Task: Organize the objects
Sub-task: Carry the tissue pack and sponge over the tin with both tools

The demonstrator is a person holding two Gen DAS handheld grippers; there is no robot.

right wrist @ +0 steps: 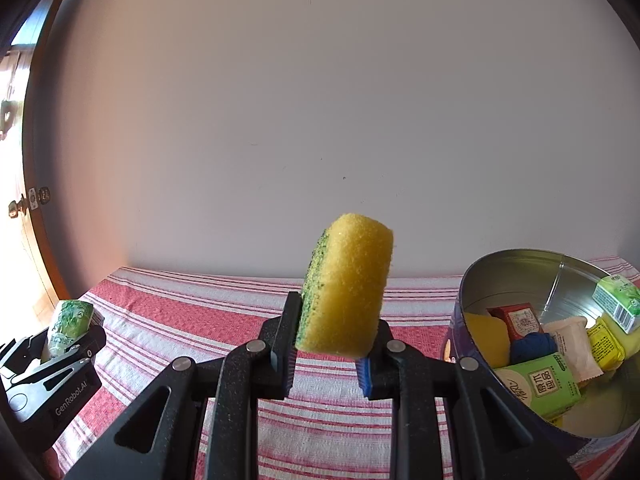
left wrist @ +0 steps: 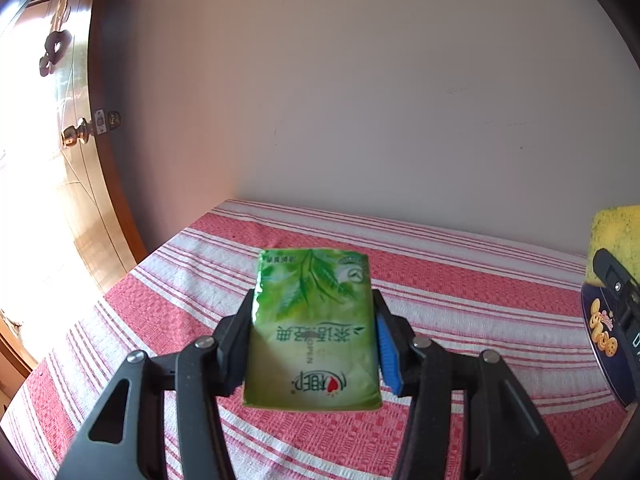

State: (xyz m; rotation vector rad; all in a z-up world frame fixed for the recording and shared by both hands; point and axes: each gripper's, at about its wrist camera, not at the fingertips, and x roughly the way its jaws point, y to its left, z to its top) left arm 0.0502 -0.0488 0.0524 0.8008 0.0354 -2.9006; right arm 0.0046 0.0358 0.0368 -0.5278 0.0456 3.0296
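Note:
My left gripper [left wrist: 314, 322] is shut on a green tissue pack [left wrist: 312, 332] printed with leaves, held flat above the red-and-white striped cloth [left wrist: 460, 292]. In the right wrist view the same pack [right wrist: 68, 326] and left gripper [right wrist: 64, 344] show at the far left. My right gripper [right wrist: 334, 336] is shut on a yellow sponge [right wrist: 348, 284] with a green scouring side, standing upright between the pads. The sponge [left wrist: 616, 240] also peeks in at the right edge of the left wrist view.
A round metal tin [right wrist: 516, 276] with a dark printed outside [left wrist: 600, 332] stands at the right, holding several small packets. A white wall [right wrist: 320, 120] rises right behind the table. A wooden door with a brass knob [left wrist: 74, 136] is at the left.

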